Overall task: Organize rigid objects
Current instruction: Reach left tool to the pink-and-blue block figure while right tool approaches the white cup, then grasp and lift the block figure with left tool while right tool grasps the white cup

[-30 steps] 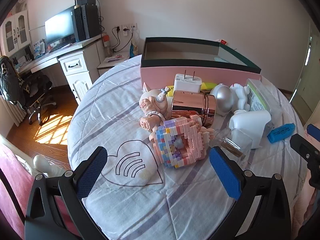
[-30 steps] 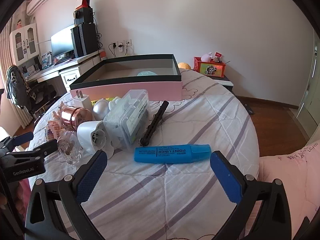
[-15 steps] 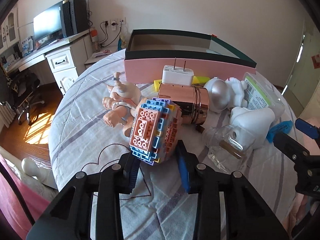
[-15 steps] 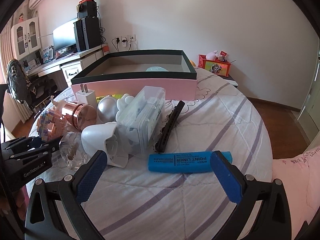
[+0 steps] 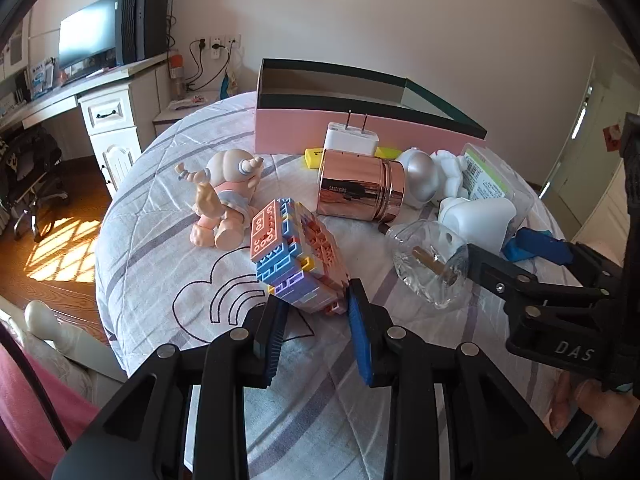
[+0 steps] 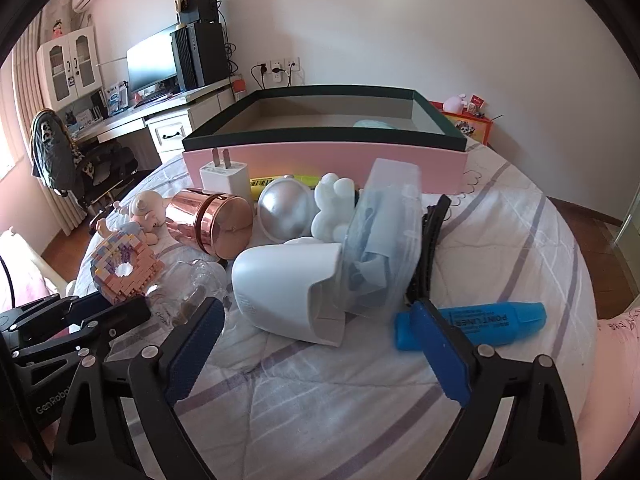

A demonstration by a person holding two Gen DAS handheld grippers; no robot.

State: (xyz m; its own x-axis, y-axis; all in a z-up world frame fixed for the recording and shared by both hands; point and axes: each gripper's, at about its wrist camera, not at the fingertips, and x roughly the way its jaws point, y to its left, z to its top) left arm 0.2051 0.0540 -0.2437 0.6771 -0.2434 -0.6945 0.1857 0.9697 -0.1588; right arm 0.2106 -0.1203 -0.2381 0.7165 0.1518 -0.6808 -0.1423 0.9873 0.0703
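My left gripper [image 5: 318, 334] is shut on a pastel brick model [image 5: 298, 256], which is lifted and tilted above the striped bedspread; it also shows in the right wrist view [image 6: 124, 266]. My right gripper [image 6: 316, 354] is open, its jaws standing either side of a white plastic device [image 6: 290, 294], with a blue highlighter [image 6: 486, 322] by the right finger. A pink box [image 6: 324, 156] with a dark green rim stands open behind the pile.
The pile holds a rose-gold tin [image 5: 360, 186], a pig doll [image 5: 222, 196], a white charger [image 5: 350, 138], a glass bottle [image 5: 430, 264], a clear case [image 6: 384, 240], a silver ball [image 6: 286, 210] and a black clip [image 6: 428, 240]. A desk [image 5: 100, 92] stands far left.
My left gripper has closed on the brick model and lifted and turned it. My right gripper has moved forward, and now brackets the white device.
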